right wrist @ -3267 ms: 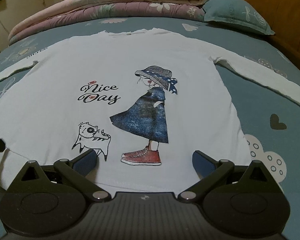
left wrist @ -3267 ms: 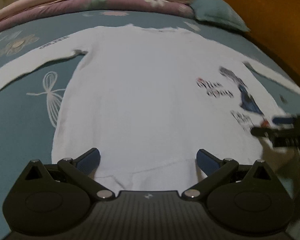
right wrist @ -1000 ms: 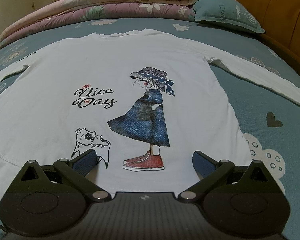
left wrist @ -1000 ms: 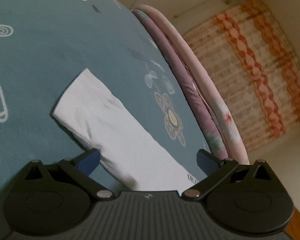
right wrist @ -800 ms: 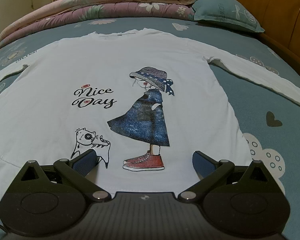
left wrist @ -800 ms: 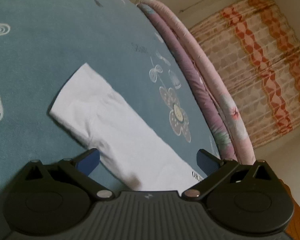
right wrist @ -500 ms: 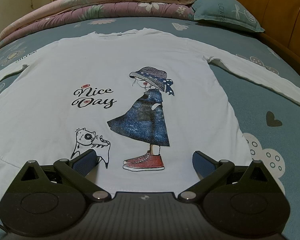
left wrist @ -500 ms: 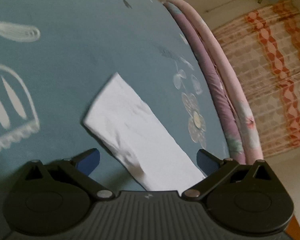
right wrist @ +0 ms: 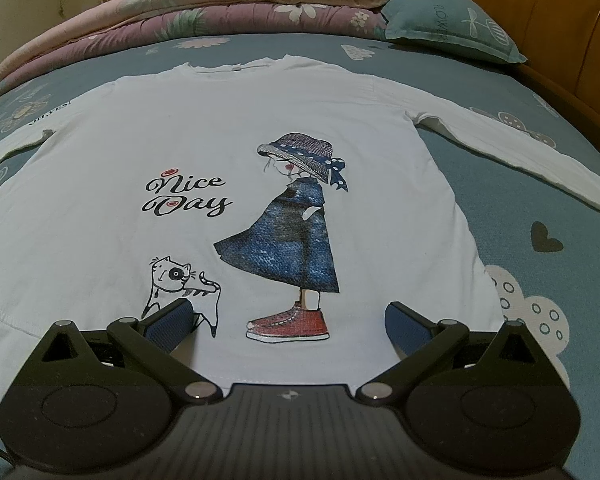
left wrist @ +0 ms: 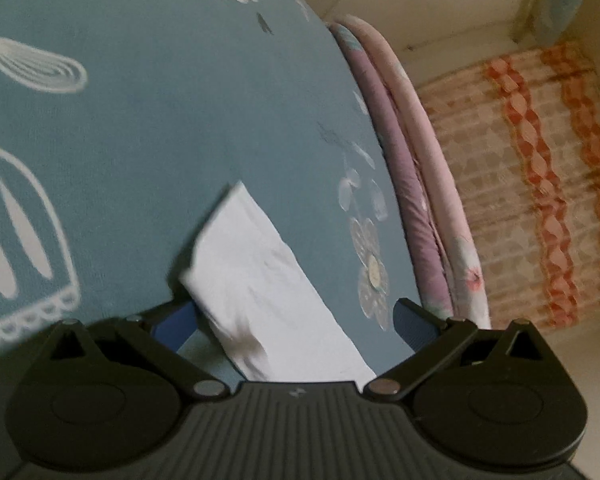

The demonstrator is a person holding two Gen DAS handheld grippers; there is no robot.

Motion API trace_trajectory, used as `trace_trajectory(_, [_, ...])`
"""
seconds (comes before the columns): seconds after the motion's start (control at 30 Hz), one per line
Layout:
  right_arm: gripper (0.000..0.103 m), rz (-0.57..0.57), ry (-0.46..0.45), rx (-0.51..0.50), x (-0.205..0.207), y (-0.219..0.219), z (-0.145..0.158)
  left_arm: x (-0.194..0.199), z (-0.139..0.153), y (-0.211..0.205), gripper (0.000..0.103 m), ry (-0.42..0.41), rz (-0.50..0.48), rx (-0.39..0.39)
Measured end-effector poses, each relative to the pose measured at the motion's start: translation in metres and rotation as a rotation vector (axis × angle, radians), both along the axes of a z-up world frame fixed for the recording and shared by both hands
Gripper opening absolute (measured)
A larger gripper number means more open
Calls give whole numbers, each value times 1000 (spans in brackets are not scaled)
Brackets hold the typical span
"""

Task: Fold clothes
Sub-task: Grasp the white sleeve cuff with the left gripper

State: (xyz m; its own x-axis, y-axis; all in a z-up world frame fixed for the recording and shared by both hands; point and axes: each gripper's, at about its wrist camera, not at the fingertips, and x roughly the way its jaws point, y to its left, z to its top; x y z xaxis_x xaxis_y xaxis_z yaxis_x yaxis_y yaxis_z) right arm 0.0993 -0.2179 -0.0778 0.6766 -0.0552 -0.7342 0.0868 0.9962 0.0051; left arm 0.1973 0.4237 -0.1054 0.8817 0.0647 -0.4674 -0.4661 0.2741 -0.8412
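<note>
A white long-sleeved shirt (right wrist: 228,184) with a girl, a cat and "Nice Day" printed on it lies flat, front up, on the blue bedsheet (right wrist: 540,208), both sleeves spread out sideways. My right gripper (right wrist: 286,320) is open and empty, just over the shirt's bottom hem. In the left wrist view the end of the shirt's left sleeve (left wrist: 260,280) lies on the sheet (left wrist: 160,100). My left gripper (left wrist: 296,320) is open, its jaws on either side of that sleeve close to the cuff, not closed on it.
Folded pink and purple quilts (right wrist: 220,4) are stacked along the head of the bed, with a teal pillow (right wrist: 448,20) beside them. A wooden bed frame (right wrist: 560,32) runs along the right. A patterned curtain (left wrist: 540,180) hangs beyond the bed's left side.
My left gripper has swung away from the shirt body to the left sleeve and closed in on its cuff end, which now lies between the open jaws. The right gripper has hardly moved.
</note>
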Motion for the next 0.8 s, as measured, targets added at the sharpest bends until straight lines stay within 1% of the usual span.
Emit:
trace_trajectory(0.27, [103,-5,0,-2,1,1,0,24,3,-7,102,-22,-11,62])
trace_trajectory(0.3, [103,-6,0,-3,1,1,0,25,3,-9,102,-32,-7,69])
trace_trajectory(0.37, [103,-7,-2,-4,0,1,0,19,1,-13,102,-83,9,74])
trace_trajectory(0.43, [103,-8,-5,-4,-1,2,0,21,-5,-17,102,-104,-22,58])
trace_trajectory(0.5, [103,-9,-5,-3,0,1,0,25,-5,-23,102,-98,-63,79])
trace_trajectory(0.53, [103,-9,-4,-3,1,1,0,30,-3,-26,102,-87,-81,104])
trace_trajectory(0.63, [103,-12,-5,-3,1,2,0,40,-2,-31,102,-79,-120,113])
trace_trajectory(0.77, [103,-14,-7,-4,1,2,0,60,3,-40,102,-6,-186,202])
trace_trajectory(0.8, [103,-14,-6,-4,1,2,0,64,5,-38,102,6,-185,235])
